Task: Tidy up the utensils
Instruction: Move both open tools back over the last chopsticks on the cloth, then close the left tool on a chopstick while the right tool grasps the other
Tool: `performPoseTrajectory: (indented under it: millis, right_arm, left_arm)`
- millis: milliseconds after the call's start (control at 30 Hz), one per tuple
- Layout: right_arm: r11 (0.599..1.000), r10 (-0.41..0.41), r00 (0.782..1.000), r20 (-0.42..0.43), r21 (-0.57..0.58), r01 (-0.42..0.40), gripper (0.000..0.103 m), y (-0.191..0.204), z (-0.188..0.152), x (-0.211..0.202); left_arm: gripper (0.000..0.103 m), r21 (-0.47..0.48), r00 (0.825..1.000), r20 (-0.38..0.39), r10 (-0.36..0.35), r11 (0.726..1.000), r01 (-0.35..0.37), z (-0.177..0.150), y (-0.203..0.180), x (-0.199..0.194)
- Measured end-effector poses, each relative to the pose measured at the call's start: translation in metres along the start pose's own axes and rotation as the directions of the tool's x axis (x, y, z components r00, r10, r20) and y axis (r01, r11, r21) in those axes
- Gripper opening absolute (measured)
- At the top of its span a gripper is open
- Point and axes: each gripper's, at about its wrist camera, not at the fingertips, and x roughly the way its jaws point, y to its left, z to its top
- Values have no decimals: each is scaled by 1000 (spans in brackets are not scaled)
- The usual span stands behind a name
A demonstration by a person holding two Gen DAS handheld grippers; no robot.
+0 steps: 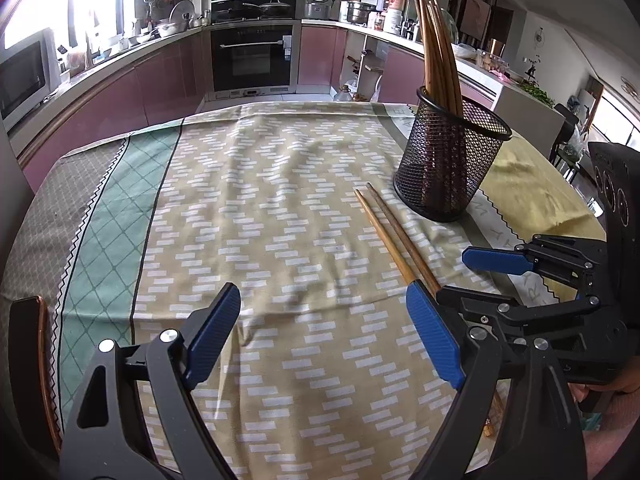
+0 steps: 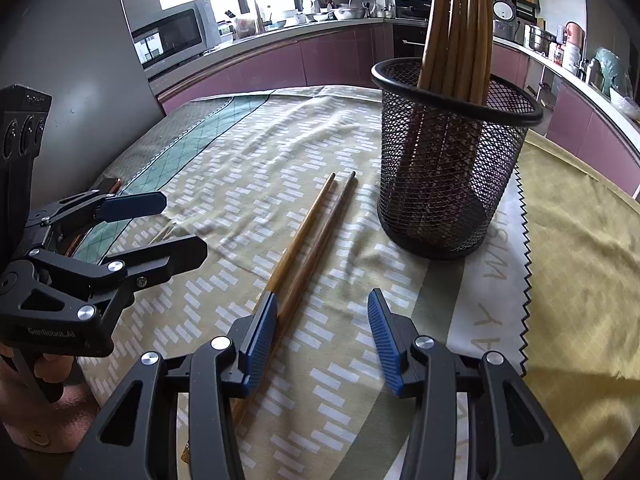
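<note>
Two loose chopsticks [image 2: 308, 248] lay side by side on the patterned cloth of the bench [image 2: 224, 176], running from the lower middle of the right wrist view up toward its centre, their tips ending just left of the black mesh holder [image 2: 452, 168]. The holder stood upright in the upper right of that view, already carrying a bunch of standing chopsticks [image 2: 460, 28] that leaned against its rim.

The right tongs [image 2: 322, 336] hung at the bottom centre of that view, half spread and empty; the left blue pad sat over the thick ends of the pair, though whether it touched them could not be told. The left tongs [image 1: 324, 328] were spread wide with nothing between them, over bare cloth at the lower middle of the left wrist view, with the pair passing behind the right-hand pad there.

Judging by this layout, most of the sorting was done and the step in hand was the pickup of the last pair. The next move would likely call for the right tongs to shift left until both sticks lay between the pads, close on them together, lift, tilt them near upright and lower them into the holder without tipping it or knocking the leaning bunch.
</note>
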Motion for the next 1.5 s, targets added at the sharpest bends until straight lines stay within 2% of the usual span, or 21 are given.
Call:
performPoseTrajectory:
  millis: [267, 700, 800, 933, 1300, 1500]
  right_arm:
    - [1000, 10, 1000, -10, 23, -10, 38, -10, -1, -3]
    - [999, 34, 999, -22, 26, -33, 35, -15, 2, -3]
    - [999, 33, 999, -24, 28, -32, 34, -16, 3, -2]
    - [999, 37, 999, -27, 26, -37, 34, -17, 3, -2]
    - [999, 36, 999, -30, 22, -35, 34, -19, 8, 1]
    - [999, 41, 999, -33, 26, -40, 33, -22, 10, 1]
  left_arm:
    - [79, 40, 999, -32, -31, 999, 33, -1, -14, 9]
    - [56, 91, 991, -106, -77, 992, 87, 1, -33, 31]
    - [55, 98, 991, -110, -74, 992, 85, 3, -35, 35]
    - [45, 107, 991, -114, -76, 990, 89, 4, -36, 34]
    - [47, 112, 986, -120, -113, 986, 126, 5, -38, 32]
    - [42, 114, 986, -132, -101, 987, 116, 6, -40, 38]
